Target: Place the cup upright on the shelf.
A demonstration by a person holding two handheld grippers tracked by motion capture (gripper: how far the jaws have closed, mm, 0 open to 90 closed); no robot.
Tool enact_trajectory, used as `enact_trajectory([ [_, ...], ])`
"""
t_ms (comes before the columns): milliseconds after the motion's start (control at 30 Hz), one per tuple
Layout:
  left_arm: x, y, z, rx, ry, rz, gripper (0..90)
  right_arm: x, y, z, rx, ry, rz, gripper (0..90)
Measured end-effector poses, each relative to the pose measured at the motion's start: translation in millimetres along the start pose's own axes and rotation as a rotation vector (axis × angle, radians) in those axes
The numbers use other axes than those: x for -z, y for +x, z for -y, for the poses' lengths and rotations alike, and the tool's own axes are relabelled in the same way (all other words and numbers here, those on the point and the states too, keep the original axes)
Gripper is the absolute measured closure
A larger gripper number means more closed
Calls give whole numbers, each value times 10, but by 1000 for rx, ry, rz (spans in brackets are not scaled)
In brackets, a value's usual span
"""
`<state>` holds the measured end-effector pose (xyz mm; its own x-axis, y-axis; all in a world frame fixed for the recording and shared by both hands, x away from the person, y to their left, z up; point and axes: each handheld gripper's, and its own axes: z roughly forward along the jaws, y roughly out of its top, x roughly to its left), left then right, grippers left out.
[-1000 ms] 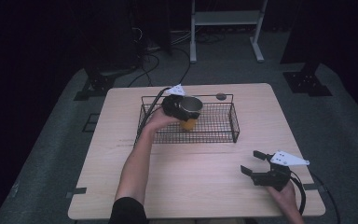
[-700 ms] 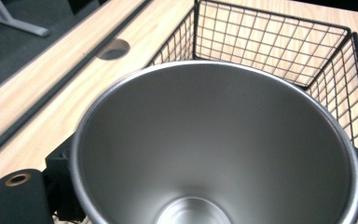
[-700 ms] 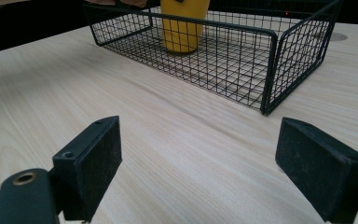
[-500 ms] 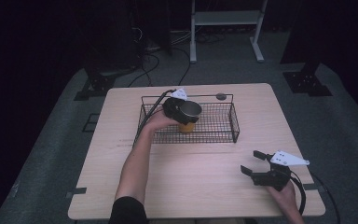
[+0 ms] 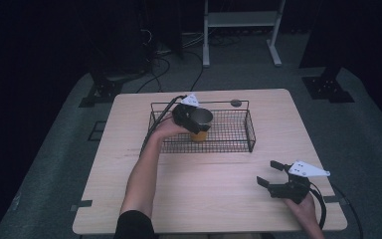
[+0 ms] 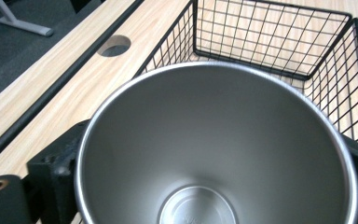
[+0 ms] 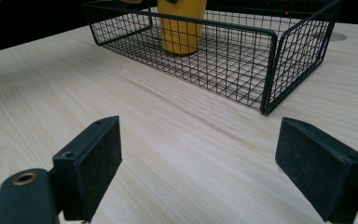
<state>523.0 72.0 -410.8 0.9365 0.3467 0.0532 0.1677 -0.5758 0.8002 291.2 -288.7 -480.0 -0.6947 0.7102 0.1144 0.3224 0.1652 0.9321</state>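
Note:
A cup (image 5: 199, 124), yellow outside and bare steel inside, stands upright in the left half of a black wire basket (image 5: 249, 130) at the back middle of the wooden table (image 5: 214, 194). My left gripper (image 5: 192, 117) is shut on the cup's rim from the left. In the left gripper view the steel inside of the cup (image 6: 214, 140) lies between the black fingers (image 6: 56, 163), with the basket (image 6: 270, 60) beyond. My right gripper (image 5: 269, 173) stands open above the table's front right with nothing in it. The right gripper (image 7: 205, 158) faces the basket (image 7: 270, 70) and the yellow cup (image 7: 181, 28).
A round cable hole (image 5: 236, 103) sits in the tabletop just behind the basket, also in the left gripper view (image 6: 114, 45). On the floor beyond the table stand a white frame (image 5: 241, 20) and dark stands with cables. Bare wood stretches between the basket and the front edge.
The left gripper has lowered the cup a little inside the basket. The right gripper has stayed where it was, open.

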Motion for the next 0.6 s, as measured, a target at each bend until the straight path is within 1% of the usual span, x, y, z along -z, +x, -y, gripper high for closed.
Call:
enact_trajectory([
  [200,34,-12,-32,-6,-24,-12,21,0,0,0,0,-1,-1,134],
  [300,44,-9,-35,-6,-23,-30,17,0,1,0,1,-1,-1,134],
  [400,58,-2,-37,-6,-26,-37,15,0,1,0,1,-1,-1,134],
  [600,96,-3,-46,-2,-43,-37,14,0,-3,0,-1,0,0,134],
])
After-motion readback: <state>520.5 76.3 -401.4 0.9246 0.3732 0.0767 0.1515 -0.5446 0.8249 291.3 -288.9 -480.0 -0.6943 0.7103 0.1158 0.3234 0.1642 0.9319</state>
